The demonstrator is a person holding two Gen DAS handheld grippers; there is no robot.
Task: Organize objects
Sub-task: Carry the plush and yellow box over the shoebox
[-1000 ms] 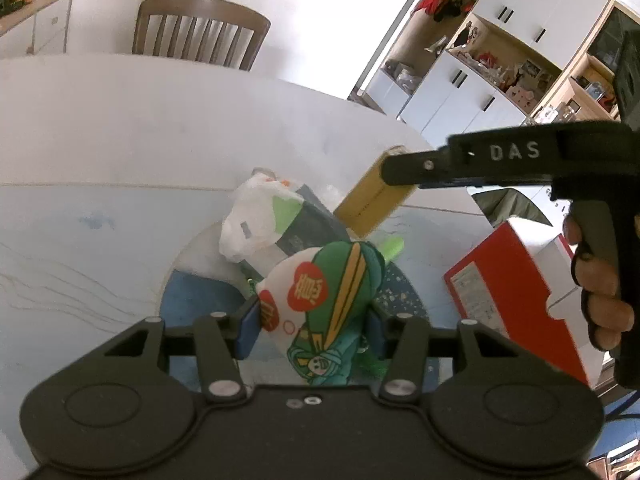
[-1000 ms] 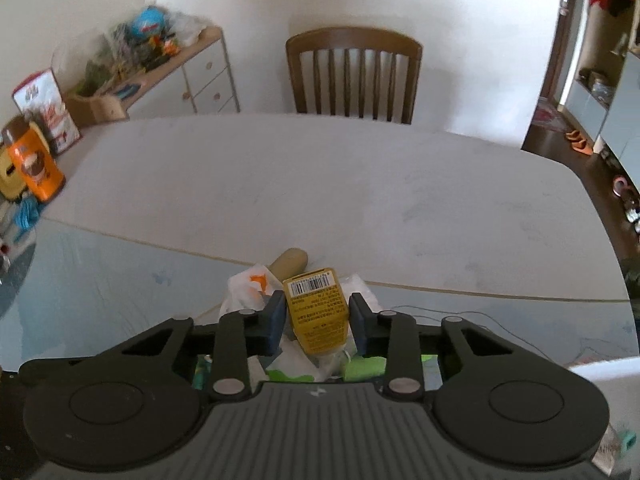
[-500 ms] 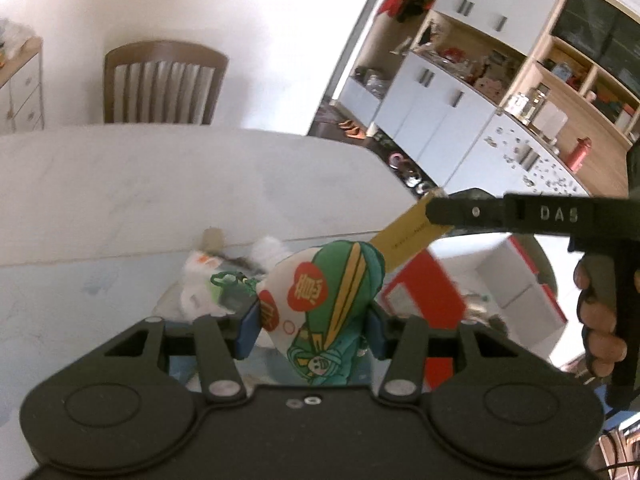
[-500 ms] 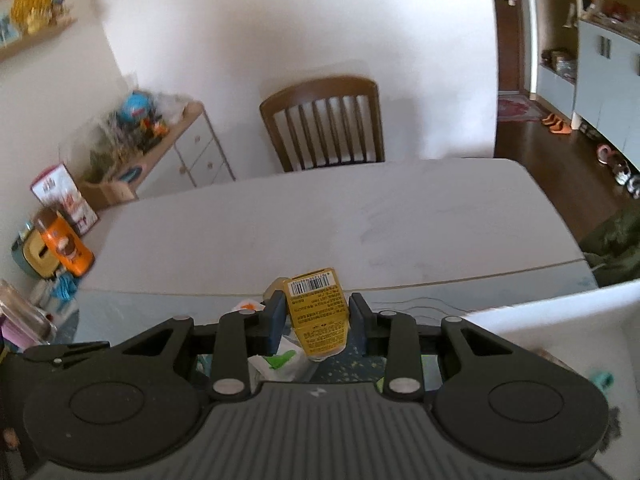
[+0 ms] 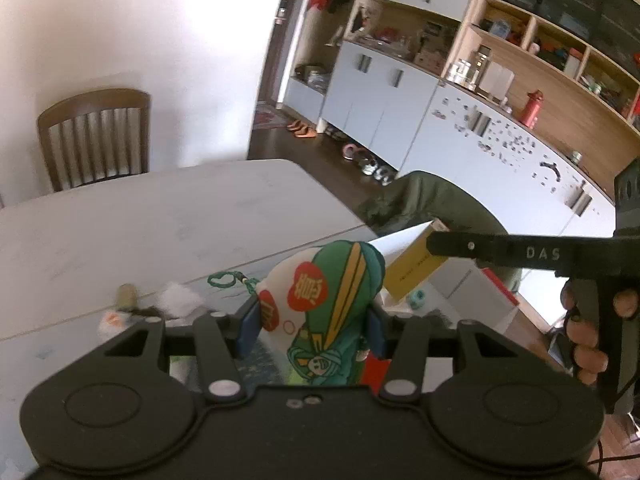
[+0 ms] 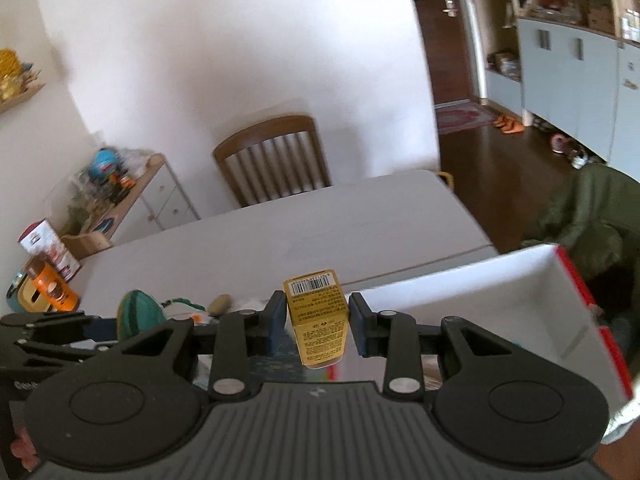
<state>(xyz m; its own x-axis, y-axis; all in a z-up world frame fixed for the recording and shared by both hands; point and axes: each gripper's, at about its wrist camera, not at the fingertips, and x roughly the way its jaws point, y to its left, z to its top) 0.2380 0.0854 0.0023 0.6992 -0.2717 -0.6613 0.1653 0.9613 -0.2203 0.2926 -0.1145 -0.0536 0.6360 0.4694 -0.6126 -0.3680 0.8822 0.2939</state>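
Both grippers have lifted away from the pile and swung right since a second ago. The left gripper [image 5: 312, 326] is clamped on a soft green-and-white printed fabric pouch with red roundels [image 5: 326, 312], carried clear of the table. The right gripper [image 6: 318, 326] pinches a small yellow barcoded carton [image 6: 318, 320], now close to the open red cardboard box with a white interior [image 6: 560, 312], which was barely in its view before. The leftover white wrappers and a cork-like stub [image 5: 127, 295] stay behind on the pale table [image 5: 160, 224]. Reads as two picks completed, transfer under way; the carton looks likely to go in first, the pouch after.
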